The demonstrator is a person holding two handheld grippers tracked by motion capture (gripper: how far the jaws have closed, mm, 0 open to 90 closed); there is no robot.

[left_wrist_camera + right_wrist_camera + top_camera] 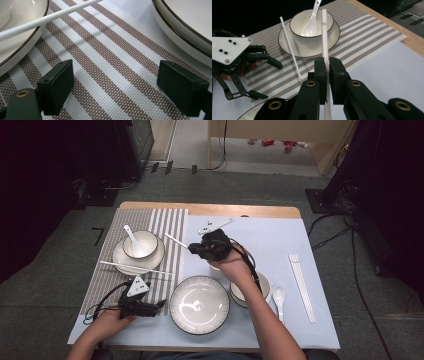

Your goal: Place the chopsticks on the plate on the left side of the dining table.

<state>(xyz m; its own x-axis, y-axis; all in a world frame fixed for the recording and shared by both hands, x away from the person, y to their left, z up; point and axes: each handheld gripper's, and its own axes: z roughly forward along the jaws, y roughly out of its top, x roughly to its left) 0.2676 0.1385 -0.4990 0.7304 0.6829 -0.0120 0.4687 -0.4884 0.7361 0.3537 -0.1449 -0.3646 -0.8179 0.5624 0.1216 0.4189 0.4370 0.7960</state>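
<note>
Bench (280, 215): striped mat (165, 220) at left carries a saucer (287, 46) with bowl (310, 27); one chopstick (290, 50) rests across the saucer rim. Right tongs (326, 65), clamped on the second chopstick (324, 32), hold it long axis pointing toward that bowl. Left tongs (115, 87) stand wide open, empty, low over the mat.

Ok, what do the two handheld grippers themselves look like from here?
Both are black two-jaw tools with linkage arms. The left gripper has a grey three-cornered plate with dark dots and a trailing black cable. The right gripper has blocky black pads, brass-coloured pivot rings and a similar plate.
</note>
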